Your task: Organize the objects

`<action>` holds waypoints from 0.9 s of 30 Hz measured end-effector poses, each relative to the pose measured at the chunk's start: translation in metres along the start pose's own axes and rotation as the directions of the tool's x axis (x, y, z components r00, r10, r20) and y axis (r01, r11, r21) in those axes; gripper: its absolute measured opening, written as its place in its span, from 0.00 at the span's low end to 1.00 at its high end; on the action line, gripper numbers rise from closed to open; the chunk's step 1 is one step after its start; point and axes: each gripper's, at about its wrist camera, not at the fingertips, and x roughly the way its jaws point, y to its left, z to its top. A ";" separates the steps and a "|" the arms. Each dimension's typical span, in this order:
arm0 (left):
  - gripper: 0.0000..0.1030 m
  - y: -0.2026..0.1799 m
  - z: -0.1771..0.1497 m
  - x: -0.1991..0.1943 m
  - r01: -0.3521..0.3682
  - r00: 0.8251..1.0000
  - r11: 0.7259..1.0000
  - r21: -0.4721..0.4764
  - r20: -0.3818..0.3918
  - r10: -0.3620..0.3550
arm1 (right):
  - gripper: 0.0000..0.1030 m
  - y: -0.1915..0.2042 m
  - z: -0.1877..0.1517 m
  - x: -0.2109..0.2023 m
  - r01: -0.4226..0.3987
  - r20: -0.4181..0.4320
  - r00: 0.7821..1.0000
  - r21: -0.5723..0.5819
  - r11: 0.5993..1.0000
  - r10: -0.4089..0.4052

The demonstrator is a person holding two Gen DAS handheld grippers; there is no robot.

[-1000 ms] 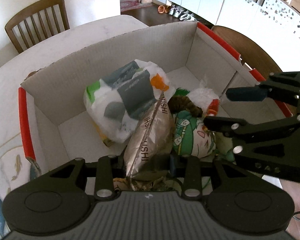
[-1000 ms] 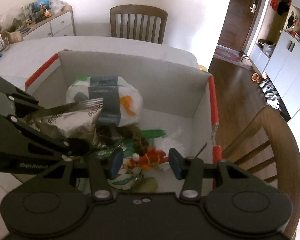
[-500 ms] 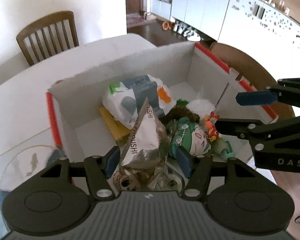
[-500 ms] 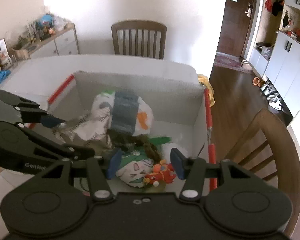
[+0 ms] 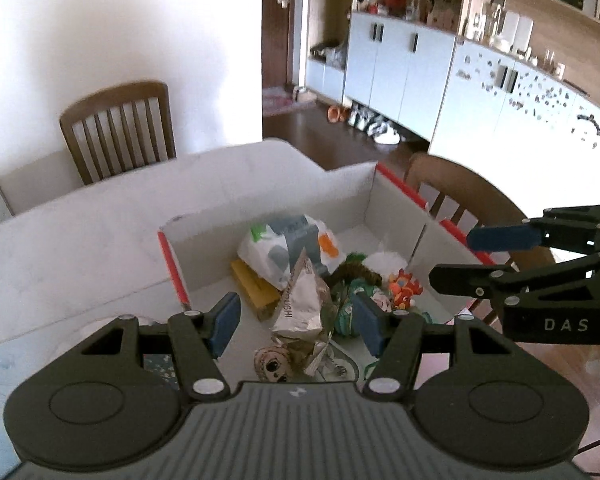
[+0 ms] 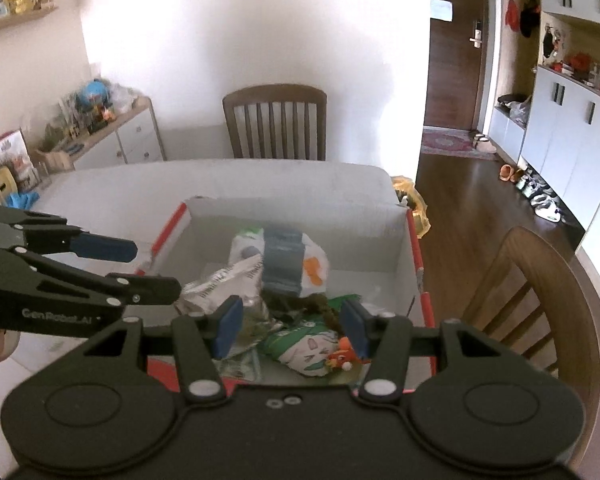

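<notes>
An open cardboard box (image 5: 268,208) with red-taped edges stands on the white table. Inside lie a silver foil snack bag (image 5: 300,308), a white plastic bag with grey and orange print (image 5: 272,246), a yellow packet (image 5: 252,286), a green and white pouch (image 5: 352,292), an orange toy (image 5: 406,284) and a doll face (image 5: 272,362). My left gripper (image 5: 296,326) is open and empty, high above the box's near side. My right gripper (image 6: 292,322) is open and empty above the box (image 6: 300,212). It shows at the right of the left wrist view (image 5: 452,260).
Wooden chairs stand at the table's far side (image 5: 118,128) and beside the box (image 6: 540,292). The white table (image 5: 80,236) stretches to the left of the box. A sideboard with clutter (image 6: 100,132) stands by the wall. Cabinets (image 5: 400,64) line the room's far side.
My left gripper opened and let go of the silver foil bag, which now lies in the box. Both grippers rose up and back from the box.
</notes>
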 end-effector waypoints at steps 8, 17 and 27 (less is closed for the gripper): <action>0.60 0.017 -0.010 -0.036 0.011 0.999 0.999 -0.034 0.053 -0.010 | 0.55 0.023 -0.003 -0.023 -0.006 0.030 1.000 0.045 0.999 0.005; 0.74 0.032 -0.023 -0.065 0.039 0.995 0.999 -0.022 0.092 -0.037 | 0.65 0.054 -0.014 -0.046 0.007 0.069 0.998 0.047 0.999 -0.010; 1.00 0.049 -0.036 -0.091 0.064 0.990 0.998 -0.027 0.130 -0.060 | 0.94 0.078 -0.024 -0.065 0.024 0.143 0.989 0.076 0.997 -0.034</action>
